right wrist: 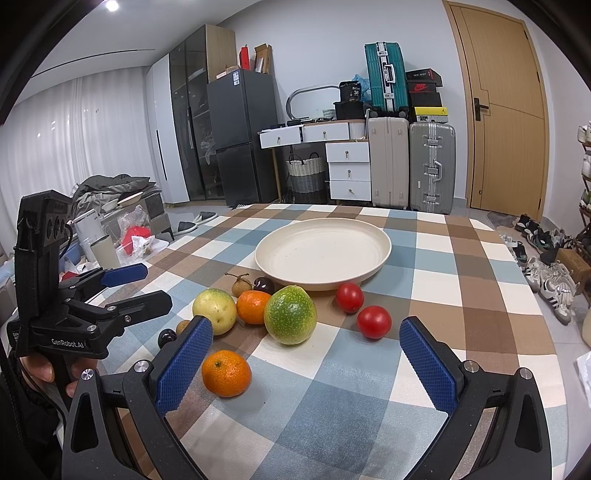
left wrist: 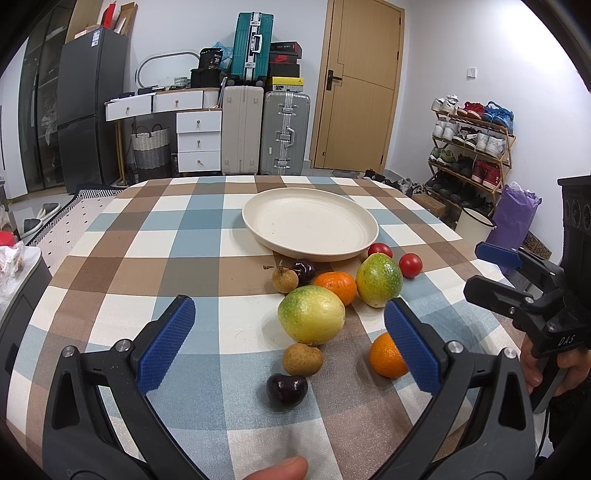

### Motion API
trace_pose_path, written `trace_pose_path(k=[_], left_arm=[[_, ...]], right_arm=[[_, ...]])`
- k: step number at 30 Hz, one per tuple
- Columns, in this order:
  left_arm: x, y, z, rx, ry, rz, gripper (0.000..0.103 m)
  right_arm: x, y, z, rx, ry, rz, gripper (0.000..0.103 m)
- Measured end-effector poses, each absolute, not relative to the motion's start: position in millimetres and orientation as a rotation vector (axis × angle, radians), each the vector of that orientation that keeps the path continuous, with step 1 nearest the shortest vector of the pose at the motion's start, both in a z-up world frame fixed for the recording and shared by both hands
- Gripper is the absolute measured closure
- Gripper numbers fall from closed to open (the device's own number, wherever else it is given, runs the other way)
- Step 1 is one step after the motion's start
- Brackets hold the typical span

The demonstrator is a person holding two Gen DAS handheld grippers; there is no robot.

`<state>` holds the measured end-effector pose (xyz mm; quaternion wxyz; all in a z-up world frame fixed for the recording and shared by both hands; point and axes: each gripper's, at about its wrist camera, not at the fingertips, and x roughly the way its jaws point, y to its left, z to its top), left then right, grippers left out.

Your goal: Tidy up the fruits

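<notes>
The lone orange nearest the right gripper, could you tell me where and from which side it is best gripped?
Grip the lone orange across its widest middle, coming from above. It sits apart from the other fruit on the tablecloth, so both sides look free, and the open right gripper is already close.

You get bright, even indoor light in both views. A round ceiling lamp [right wrist: 112,5] glares at the far left of the right wrist view. Shadows under the fruit on the checked blue, brown and white tablecloth [left wrist: 207,236] are soft and short. Small highlights sit on the two glossy red tomatoes [right wrist: 373,322]. Focus is sharp throughout. Fisheye bending curves the tall wooden door [right wrist: 502,110], and dark vignetting fills the corners.
</notes>
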<state>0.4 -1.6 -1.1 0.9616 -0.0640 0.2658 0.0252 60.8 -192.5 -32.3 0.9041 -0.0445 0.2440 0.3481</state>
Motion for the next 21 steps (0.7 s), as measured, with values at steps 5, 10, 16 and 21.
trace_pose_path(k=[5, 10, 16, 21], left_arm=[[0.1, -1.9, -1.0, -0.129, 0.537, 0.052, 0.001], [0.4, -1.4, -0.8, -0.129, 0.539, 0.052, 0.001], [0.4, -1.4, -0.9, -0.130, 0.539, 0.051, 0.001], [0.6, -1.7, -1.0, -0.129, 0.537, 0.050, 0.001]], right_arm=[[60.5, -192.8, -31.9, -0.091, 0.503, 0.717, 0.000], [60.0, -193.3, -31.4, -0.093, 0.504, 0.717, 0.000], [59.7, -194.6, -30.0, -0.091, 0.514, 0.709, 0.000], [65.7, -191.1, -33.9, -0.085, 0.520, 0.694, 0.000]])
